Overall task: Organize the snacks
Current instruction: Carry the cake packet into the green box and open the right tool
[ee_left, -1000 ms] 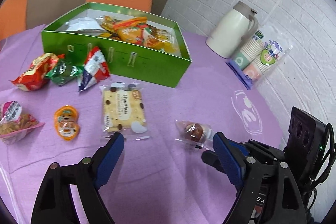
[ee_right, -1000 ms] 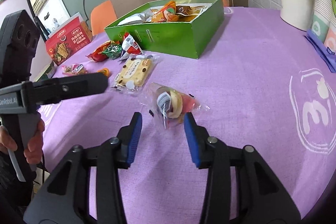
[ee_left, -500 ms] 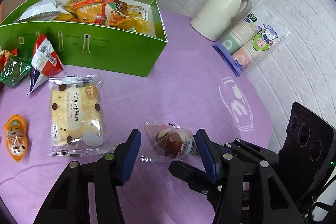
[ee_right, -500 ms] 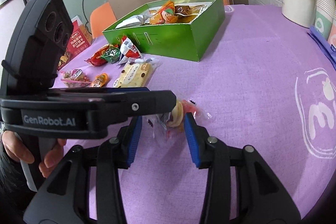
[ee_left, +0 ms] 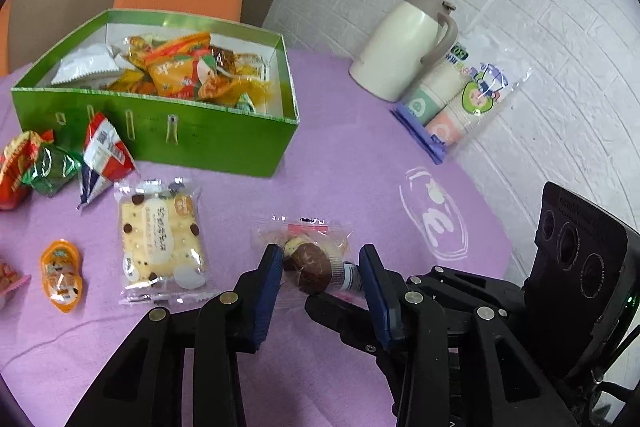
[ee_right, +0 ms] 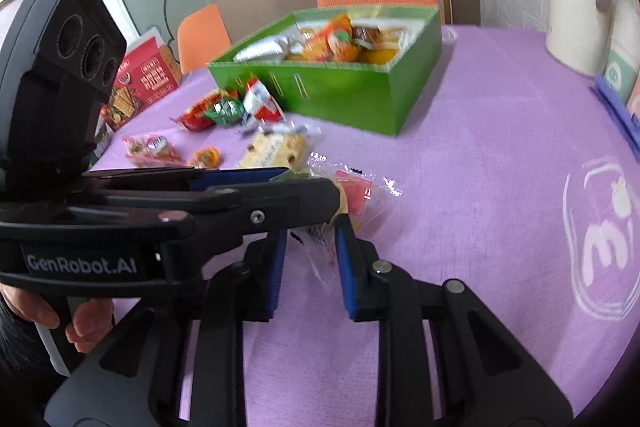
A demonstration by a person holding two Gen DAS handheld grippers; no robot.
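Note:
A muffin in a clear wrapper (ee_left: 310, 267) lies on the purple tablecloth (ee_left: 352, 171). My left gripper (ee_left: 320, 254) has closed in on it, its blue pads touching both sides of the packet. My right gripper (ee_right: 311, 239) stands open just behind, jaws narrowed, with only the wrapper's loose tail (ee_right: 320, 251) between them. From the right wrist view the left gripper's fingers (ee_right: 280, 203) cross in front and hide most of the muffin. The green snack box (ee_left: 160, 131), holding several packets, stands behind.
Loose on the cloth lie a cracker packet (ee_left: 160, 239), an orange jelly cup (ee_left: 62, 275), a triangular red-white packet (ee_left: 104, 155) and red and green packets (ee_left: 36, 167). A cream thermos (ee_left: 404, 43) and sleeved paper cups (ee_left: 460, 99) stand by the brick wall. A red carton (ee_right: 144, 79) sits far left.
My left gripper swung right onto the muffin and narrowed from wide open until it touches the packet. The right gripper's jaws have also narrowed a little.

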